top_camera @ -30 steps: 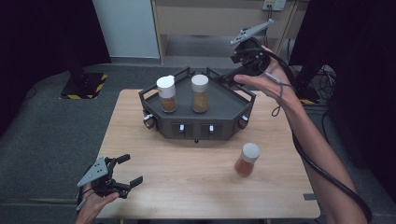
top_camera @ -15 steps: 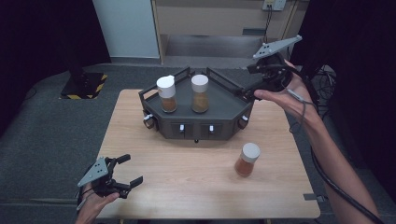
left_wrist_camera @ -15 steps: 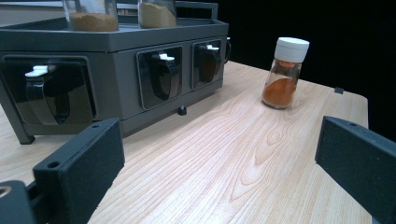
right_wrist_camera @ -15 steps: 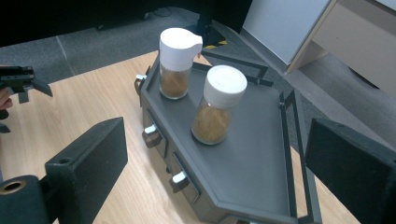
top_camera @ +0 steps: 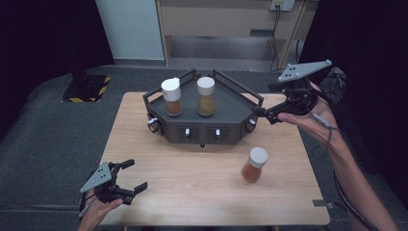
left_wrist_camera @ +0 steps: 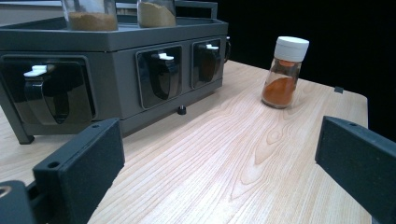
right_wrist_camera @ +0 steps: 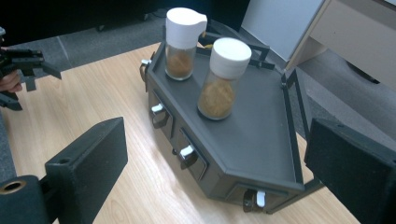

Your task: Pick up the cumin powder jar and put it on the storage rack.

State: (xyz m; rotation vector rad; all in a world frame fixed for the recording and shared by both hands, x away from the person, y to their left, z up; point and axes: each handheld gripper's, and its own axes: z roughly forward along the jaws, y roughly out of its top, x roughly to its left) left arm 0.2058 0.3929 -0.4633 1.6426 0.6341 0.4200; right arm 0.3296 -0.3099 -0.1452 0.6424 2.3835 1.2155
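A dark grey rack [top_camera: 230, 105] with small drawers in its front stands at the middle back of the wooden table. Two white-capped spice jars stand on top: one with a spouted cap [top_camera: 172, 96] and one with a flat cap [top_camera: 206, 96]. A third jar of orange powder [top_camera: 253, 164] stands alone on the table, front right of the rack. My right gripper [top_camera: 264, 115] hovers open by the rack's right corner, jaws pointing at it, nothing between them. My left gripper [top_camera: 136, 174] rests open near the front left edge. From there the lone jar [left_wrist_camera: 286, 72] is far ahead.
The table [top_camera: 202, 192] ends just behind my left hand. In the right gripper view the rack [right_wrist_camera: 261, 135] has a low rail round its top, and its drawer handles [right_wrist_camera: 187, 151] stick out at the front. A cabinet and dark floor lie beyond the table.
My right gripper has come from above and behind the rack's right rear down and to the right, to beside its right corner, still open. The left gripper and all jars have stayed put.
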